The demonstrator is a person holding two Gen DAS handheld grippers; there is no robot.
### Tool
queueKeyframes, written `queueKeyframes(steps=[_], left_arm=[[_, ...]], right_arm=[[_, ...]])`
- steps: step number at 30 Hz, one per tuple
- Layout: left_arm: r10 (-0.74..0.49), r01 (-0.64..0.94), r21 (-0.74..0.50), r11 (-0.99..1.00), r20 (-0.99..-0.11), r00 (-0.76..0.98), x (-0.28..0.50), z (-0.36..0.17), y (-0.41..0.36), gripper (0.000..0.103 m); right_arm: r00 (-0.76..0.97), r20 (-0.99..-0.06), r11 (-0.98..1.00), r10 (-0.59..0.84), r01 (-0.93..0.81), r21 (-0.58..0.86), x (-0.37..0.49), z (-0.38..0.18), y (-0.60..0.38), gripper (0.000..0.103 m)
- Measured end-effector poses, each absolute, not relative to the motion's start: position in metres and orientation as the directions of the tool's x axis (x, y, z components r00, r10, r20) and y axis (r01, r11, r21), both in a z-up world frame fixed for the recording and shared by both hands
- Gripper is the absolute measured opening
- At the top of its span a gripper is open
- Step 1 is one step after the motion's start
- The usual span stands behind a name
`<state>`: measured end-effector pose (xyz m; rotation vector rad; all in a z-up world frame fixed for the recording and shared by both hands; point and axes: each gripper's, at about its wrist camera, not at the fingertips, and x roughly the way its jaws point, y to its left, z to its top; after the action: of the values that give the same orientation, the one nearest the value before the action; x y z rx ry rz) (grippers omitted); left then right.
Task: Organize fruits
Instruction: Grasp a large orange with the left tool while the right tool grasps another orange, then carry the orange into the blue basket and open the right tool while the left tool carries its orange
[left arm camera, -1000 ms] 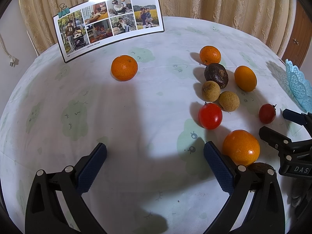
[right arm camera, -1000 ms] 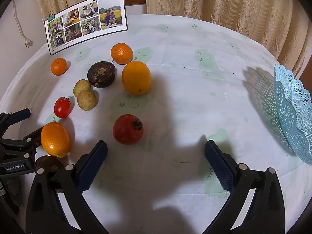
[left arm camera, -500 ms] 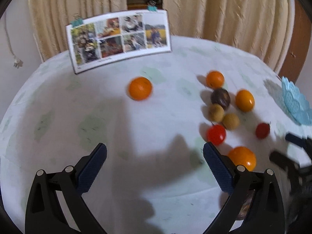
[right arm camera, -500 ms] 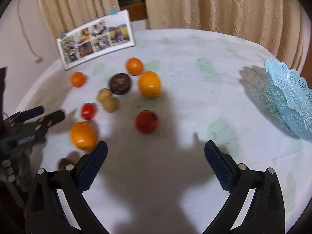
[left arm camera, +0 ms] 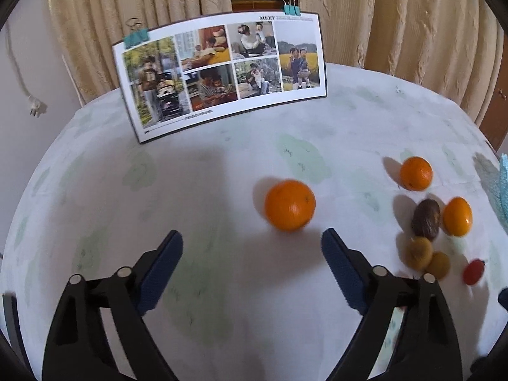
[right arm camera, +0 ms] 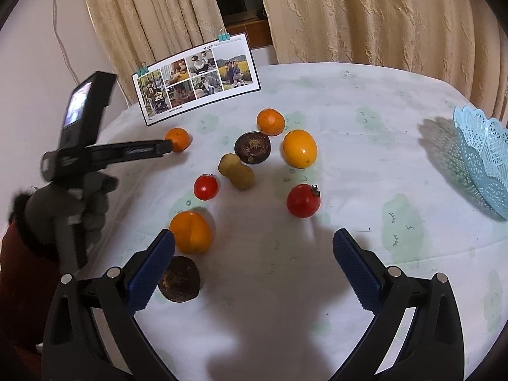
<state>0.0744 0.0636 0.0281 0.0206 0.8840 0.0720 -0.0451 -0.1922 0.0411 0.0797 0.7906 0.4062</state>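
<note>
Two grippers poised over scattered fruit on a round table.

The left gripper tilts down, its ribbed blue pads closing on nothing, just short of a lone dimpled orange. The right gripper hangs wide and empty. Beyond it lie four orange citrus, two red tomatoes, two tan longans and two dark rough fruits; a lacy blue basket stands well apart, a clipped photo board farthest.
</note>
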Motion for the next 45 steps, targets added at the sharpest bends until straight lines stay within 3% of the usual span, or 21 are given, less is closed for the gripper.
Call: queueKeyframes(steps=[8, 15, 17, 19, 22, 29, 34, 39, 42, 45], left_arm=[[0.048, 0.006, 0.067, 0.998, -0.772, 0.633, 0.102, 0.022, 0.048, 0.083], [-0.004, 0.030, 0.018, 0.999, -0.799, 0.602, 0.115, 0.011, 0.048, 0.052], [-0.011, 0.029, 0.008, 1.000, -0.797, 0.604, 0.114, 0.008, 0.049, 0.047], [-0.025, 0.036, -0.004, 0.999, -0.794, 0.608, 0.114, 0.009, 0.049, 0.039], [-0.058, 0.047, -0.038, 0.998, -0.791, 0.609, 0.113, 0.010, 0.052, 0.039], [-0.078, 0.040, -0.068, 0.997, -0.770, 0.634, 0.104, 0.023, 0.058, 0.039], [-0.068, 0.031, -0.063, 0.998, -0.749, 0.660, 0.095, 0.036, 0.057, 0.039], [-0.066, 0.037, -0.055, 0.998, -0.738, 0.671, 0.090, 0.041, 0.054, 0.039], [-0.065, 0.035, -0.057, 0.998, -0.738, 0.672, 0.090, 0.041, 0.055, 0.039], [-0.064, 0.029, -0.060, 0.998, -0.736, 0.674, 0.088, 0.043, 0.056, 0.039]], right_arm=[[0.617, -0.675, 0.910, 0.404, -0.347, 0.227, -0.046, 0.040, -0.183, 0.101], [0.595, -0.680, 0.892, 0.428, -0.398, 0.213, -0.050, 0.039, -0.163, 0.100], [0.589, -0.685, 0.889, 0.429, -0.411, 0.204, -0.050, 0.038, -0.156, 0.099], [0.582, -0.694, 0.888, 0.424, -0.418, 0.193, -0.049, 0.036, -0.149, 0.090], [0.574, -0.709, 0.892, 0.410, -0.415, 0.180, -0.044, 0.034, -0.143, 0.081], [0.548, -0.733, 0.892, 0.402, -0.416, 0.178, -0.029, 0.028, -0.129, 0.074], [0.518, -0.769, 0.897, 0.375, -0.412, 0.159, -0.019, 0.017, -0.119, 0.060], [0.519, -0.781, 0.903, 0.347, -0.410, 0.129, -0.016, 0.013, -0.114, 0.054], [0.517, -0.773, 0.894, 0.368, -0.424, 0.142, -0.018, 0.016, -0.113, 0.040], [0.534, -0.765, 0.900, 0.361, -0.416, 0.135, -0.023, 0.020, -0.116, 0.040]])
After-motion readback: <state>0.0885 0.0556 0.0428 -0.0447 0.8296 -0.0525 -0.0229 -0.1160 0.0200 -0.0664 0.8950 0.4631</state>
